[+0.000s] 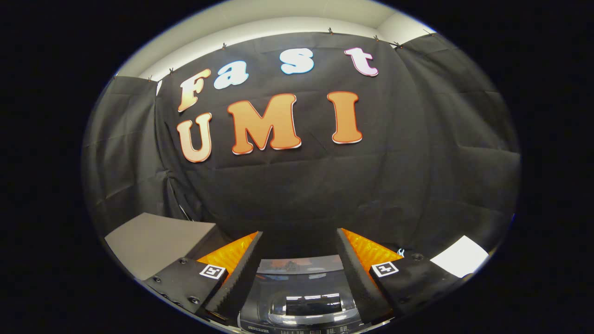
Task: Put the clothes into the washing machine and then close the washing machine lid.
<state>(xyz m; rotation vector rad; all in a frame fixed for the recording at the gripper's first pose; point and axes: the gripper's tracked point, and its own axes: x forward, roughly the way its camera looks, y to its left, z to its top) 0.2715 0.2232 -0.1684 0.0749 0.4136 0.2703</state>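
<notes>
A black cloth wall point(297, 185), creased and hung in panels, closes off the booth at the back and wraps round both sides, pinned along its top edge by a row of small clips point(224, 46). Above it runs a pale off-white band of room wall and ceiling point(278, 21). Low down on one side a flat grey slab-like surface point(155, 241) lies in front of the cloth with a thin dark cable point(183, 211) hanging just behind its far edge, and low on the opposite side sits a plain white rectangular sheet point(460, 256), well apart from the grey slab.
</notes>
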